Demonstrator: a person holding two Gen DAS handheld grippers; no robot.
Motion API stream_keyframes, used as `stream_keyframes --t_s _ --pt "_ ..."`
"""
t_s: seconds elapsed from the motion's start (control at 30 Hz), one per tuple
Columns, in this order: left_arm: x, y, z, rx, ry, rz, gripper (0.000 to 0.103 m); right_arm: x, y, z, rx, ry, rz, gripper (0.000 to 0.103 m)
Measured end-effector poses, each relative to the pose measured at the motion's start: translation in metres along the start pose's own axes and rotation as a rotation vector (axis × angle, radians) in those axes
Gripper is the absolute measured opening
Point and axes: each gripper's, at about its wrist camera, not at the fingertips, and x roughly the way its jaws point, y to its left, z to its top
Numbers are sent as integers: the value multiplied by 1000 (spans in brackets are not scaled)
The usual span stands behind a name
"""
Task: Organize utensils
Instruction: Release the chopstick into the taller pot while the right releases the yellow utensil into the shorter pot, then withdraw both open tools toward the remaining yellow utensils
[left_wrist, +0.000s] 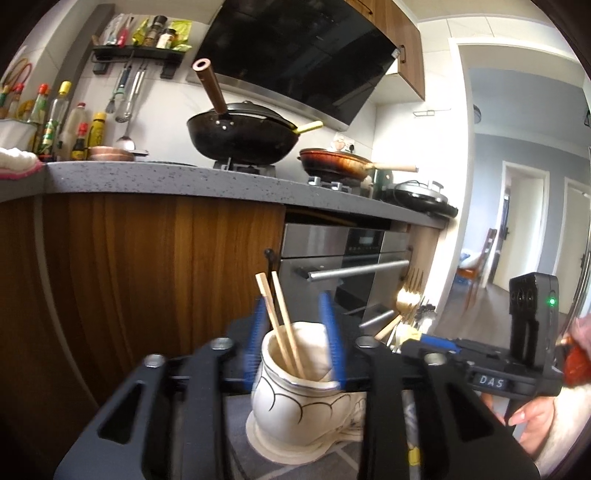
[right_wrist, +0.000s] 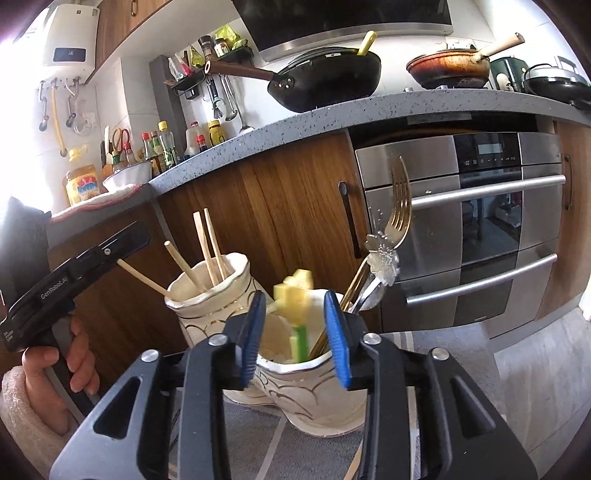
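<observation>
Two cream ceramic holders with gold lines stand low on a grey mat. The left holder (left_wrist: 295, 398) (right_wrist: 210, 291) holds several wooden chopsticks (left_wrist: 282, 325) (right_wrist: 208, 245). The right holder (right_wrist: 314, 391) holds a gold fork (right_wrist: 399, 206) (left_wrist: 408, 295), silver cutlery (right_wrist: 380, 266) and a yellow-green toy piece (right_wrist: 295, 295). My left gripper (left_wrist: 295, 339) is open, its blue fingers either side of the left holder's mouth. My right gripper (right_wrist: 295, 339) is open over the right holder's mouth, holding nothing; its body shows in the left wrist view (left_wrist: 480, 376).
A wooden cabinet front (right_wrist: 280, 206) and a steel oven (right_wrist: 480, 221) stand just behind the holders. A grey counter (left_wrist: 184, 177) above carries a black wok (left_wrist: 240, 136), a brown pan (left_wrist: 336, 162), bottles (left_wrist: 74, 129) and a lidded black pan (left_wrist: 421, 192).
</observation>
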Motion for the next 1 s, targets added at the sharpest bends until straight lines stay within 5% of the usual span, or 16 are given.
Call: stream_keyframes --t_s 0.13,0.23,0.47,0.77,1.0 --pt "-12 -4 3 4 -18 16 67 -18 3 5 10 -41 9 66" --pt "-22 -8 6 1 -38 21 81 -30 7 8 8 -67 19 74" --pt "-41 -19 13 9 -66 42 96 -57 17 17 6 -113 39 98" --pt "-64 -42 14 60 -56 72 98 -94 13 18 24 -157 -27 98" --pt "-73 -59 -2 88 32 139 98 -115 -1 11 56 -120 -90 98"
